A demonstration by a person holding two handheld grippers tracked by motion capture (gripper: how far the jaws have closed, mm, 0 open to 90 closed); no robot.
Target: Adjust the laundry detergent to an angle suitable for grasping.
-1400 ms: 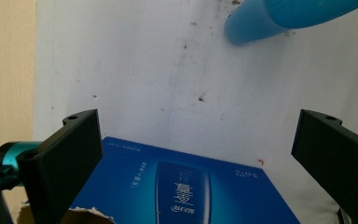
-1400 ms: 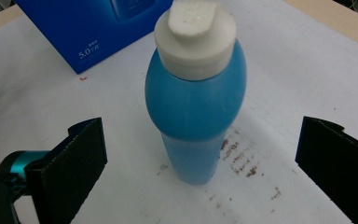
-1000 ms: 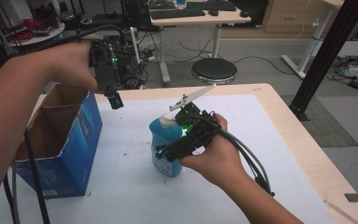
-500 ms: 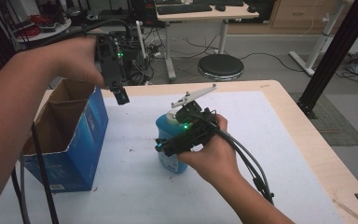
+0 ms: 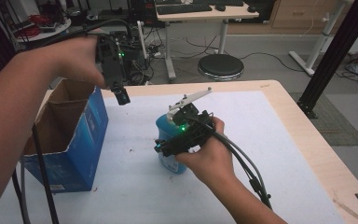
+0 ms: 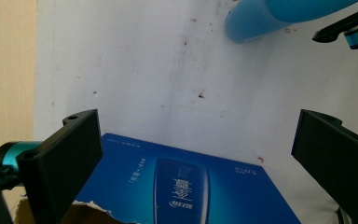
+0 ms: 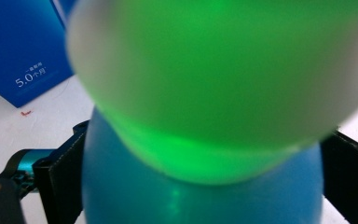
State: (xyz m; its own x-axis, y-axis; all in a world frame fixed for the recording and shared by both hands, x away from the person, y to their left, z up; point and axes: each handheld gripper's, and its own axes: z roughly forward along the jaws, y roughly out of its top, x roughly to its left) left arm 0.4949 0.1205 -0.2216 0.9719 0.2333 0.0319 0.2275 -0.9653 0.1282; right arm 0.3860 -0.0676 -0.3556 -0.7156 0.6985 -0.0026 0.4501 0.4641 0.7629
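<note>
The right gripper (image 5: 168, 147) clamps the blue bottle (image 5: 170, 140), which stands mid-table on the white mat (image 5: 270, 140). Judgement: the squeeze should remain level and low on the body. Open mat lies to its right. Farther left, the left gripper (image 5: 121, 97) hangs released above the box (image 5: 81, 140) rim.
</note>
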